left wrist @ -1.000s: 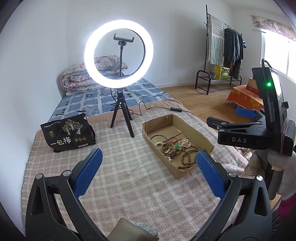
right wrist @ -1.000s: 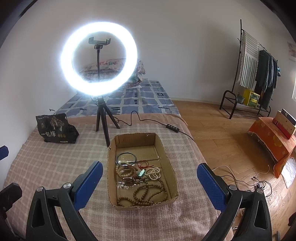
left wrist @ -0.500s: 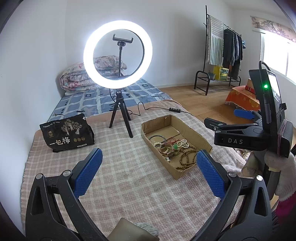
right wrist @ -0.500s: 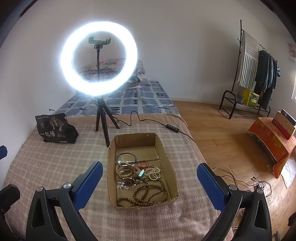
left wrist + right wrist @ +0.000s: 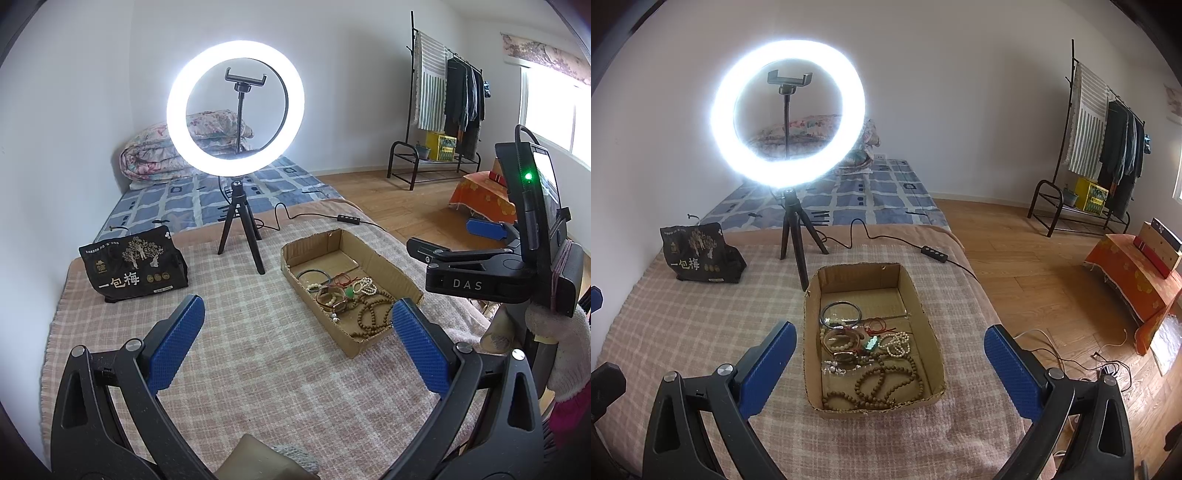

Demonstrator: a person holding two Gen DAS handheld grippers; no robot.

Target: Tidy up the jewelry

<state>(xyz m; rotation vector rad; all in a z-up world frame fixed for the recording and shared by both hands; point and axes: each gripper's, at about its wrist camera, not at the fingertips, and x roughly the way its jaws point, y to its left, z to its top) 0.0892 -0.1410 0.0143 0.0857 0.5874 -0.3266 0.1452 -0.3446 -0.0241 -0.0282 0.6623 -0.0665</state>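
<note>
A shallow cardboard tray [image 5: 925,321] [image 5: 397,267] lies on the plaid-covered table. It holds a jumble of jewelry: brown bead strands [image 5: 882,380] [image 5: 371,315], a white bead bracelet [image 5: 895,341], a dark bangle [image 5: 840,314] [image 5: 314,275], red cord and a green pendant [image 5: 871,342]. My right gripper [image 5: 886,363] is open and empty, held above the tray's near end. My left gripper [image 5: 295,343] is open and empty over the cloth left of the tray. The right gripper's body [image 5: 480,277] shows at the right of the left wrist view.
A lit ring light on a small tripod [image 5: 788,114] [image 5: 236,107] stands just behind the tray, its cable [image 5: 934,254] trailing right. A black snack bag [image 5: 698,254] [image 5: 133,266] sits at back left. The table edge drops to wooden floor on the right.
Both grippers have drifted only slightly; the left wrist view has shifted a little, so the tray sits lower left in it. Jaws stay open and the jewelry is untouched.
</note>
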